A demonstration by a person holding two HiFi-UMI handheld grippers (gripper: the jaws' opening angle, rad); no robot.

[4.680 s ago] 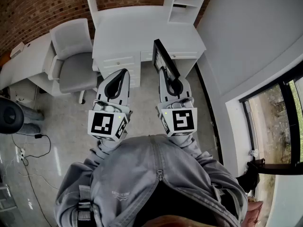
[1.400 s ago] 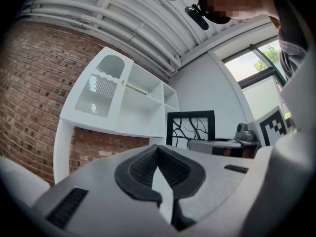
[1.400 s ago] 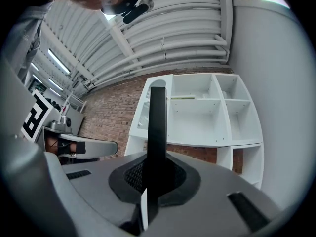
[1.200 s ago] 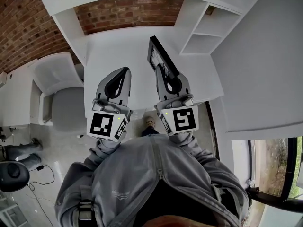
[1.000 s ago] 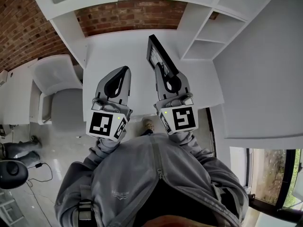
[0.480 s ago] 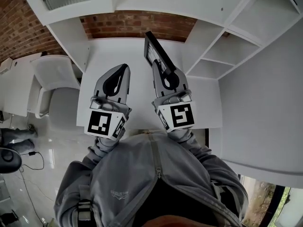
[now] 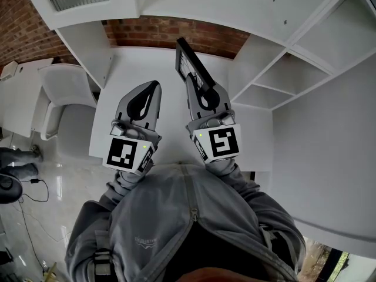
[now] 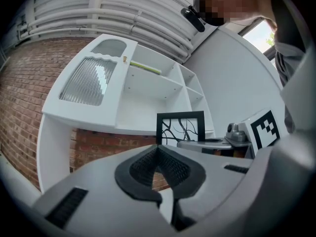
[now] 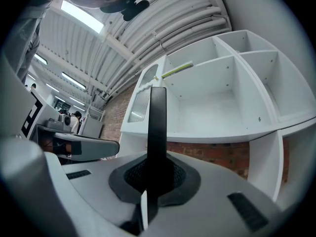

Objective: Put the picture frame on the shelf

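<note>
My right gripper [image 7: 197, 78] is shut on a black picture frame [image 7: 191, 63] with a branch pattern behind its glass, held upright and edge-on [image 9: 157, 127] above the white desk [image 7: 135, 69]. From the left gripper view the picture frame [image 8: 180, 127] shows face-on beside the right gripper. My left gripper [image 7: 151, 87] is shut with nothing between its jaws, level with the right one and to its left. The white shelf unit [image 7: 282, 69] rises ahead and to the right, its open compartments [image 9: 212, 102] facing the frame.
A brick wall [image 7: 176, 31] backs the desk. A cabinet with a ribbed glass door [image 8: 91, 80] hangs upper left. A pale office chair [image 7: 61, 96] stands left of the desk, and a person's legs [image 7: 17, 160] show on the glossy floor at far left.
Both grippers have moved forward over the desk toward the shelf unit, the frame still in the right one. The desk and shelves fill more of the head view.
</note>
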